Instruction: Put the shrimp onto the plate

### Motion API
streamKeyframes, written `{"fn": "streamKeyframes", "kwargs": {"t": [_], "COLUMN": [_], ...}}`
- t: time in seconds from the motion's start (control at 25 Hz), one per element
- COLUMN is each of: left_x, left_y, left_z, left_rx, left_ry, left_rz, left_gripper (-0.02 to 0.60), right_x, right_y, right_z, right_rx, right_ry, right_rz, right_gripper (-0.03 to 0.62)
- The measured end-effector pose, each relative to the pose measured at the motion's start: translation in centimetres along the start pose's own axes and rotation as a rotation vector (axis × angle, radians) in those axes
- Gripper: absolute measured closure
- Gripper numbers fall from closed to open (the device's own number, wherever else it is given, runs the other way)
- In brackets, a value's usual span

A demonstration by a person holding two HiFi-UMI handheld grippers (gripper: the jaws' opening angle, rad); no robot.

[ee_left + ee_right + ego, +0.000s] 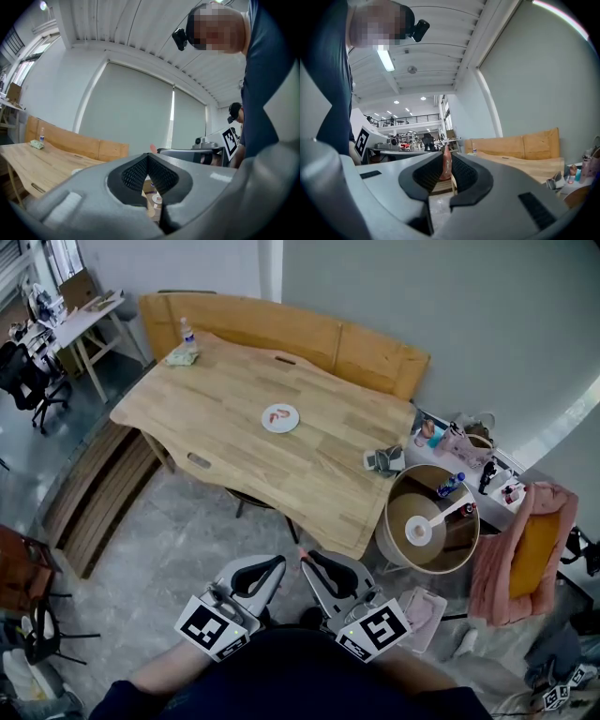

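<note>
Head view — wooden table [225, 395], plate [292, 425], grey floor [178, 540] — shrimp [446, 168] in right gripper [307, 558]

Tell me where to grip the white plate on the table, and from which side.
Take the plate by its near rim, coming in low from the person's side of the table. It lies flat, so only the thin rim offers purchase, and a shrimp lies in its middle. Probably use the left gripper, shut and empty; the right gripper is shut on a second shrimp.

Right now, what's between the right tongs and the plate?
Only grey floor and bare wooden table, seen in the head view, lie between the right tongs and the plate. They grip a shrimp.
</note>
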State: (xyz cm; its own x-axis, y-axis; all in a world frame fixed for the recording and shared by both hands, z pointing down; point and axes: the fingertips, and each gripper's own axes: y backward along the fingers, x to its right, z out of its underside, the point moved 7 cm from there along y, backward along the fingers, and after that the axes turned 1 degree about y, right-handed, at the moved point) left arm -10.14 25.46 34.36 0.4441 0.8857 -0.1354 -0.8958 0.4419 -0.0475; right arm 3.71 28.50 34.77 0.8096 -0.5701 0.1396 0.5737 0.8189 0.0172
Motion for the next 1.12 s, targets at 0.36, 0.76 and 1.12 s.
{"fn": "streamKeyframes", "kwargs": {"t": [0.36,0.76,1.12], "left_x": [0.7,0.8,-3.8], "left_y": [-1.3,-3.4,-6.1], "left_z": [0.5,1.4,1.0], "left_rx": [-0.01,-0.007,0.012], "left_ry": [-0.001,0.008,-0.001], "left_rz": [-0.044,-0.091,-0.058], "left_gripper": [0.578,0.578,0.578], "right_x": [1.9,4.8,7.8], "right_y": [0.8,0.9,-3.2], "right_z": [0.4,1.5,1.8], "right_rx": [-0.002,-0.025,-0.041], "right_ry": [-0.006,-0.015,0.002], "right_rz": [-0.032,-0.069,-0.045], "right_gripper": [0.53,0.53,0.53]}}
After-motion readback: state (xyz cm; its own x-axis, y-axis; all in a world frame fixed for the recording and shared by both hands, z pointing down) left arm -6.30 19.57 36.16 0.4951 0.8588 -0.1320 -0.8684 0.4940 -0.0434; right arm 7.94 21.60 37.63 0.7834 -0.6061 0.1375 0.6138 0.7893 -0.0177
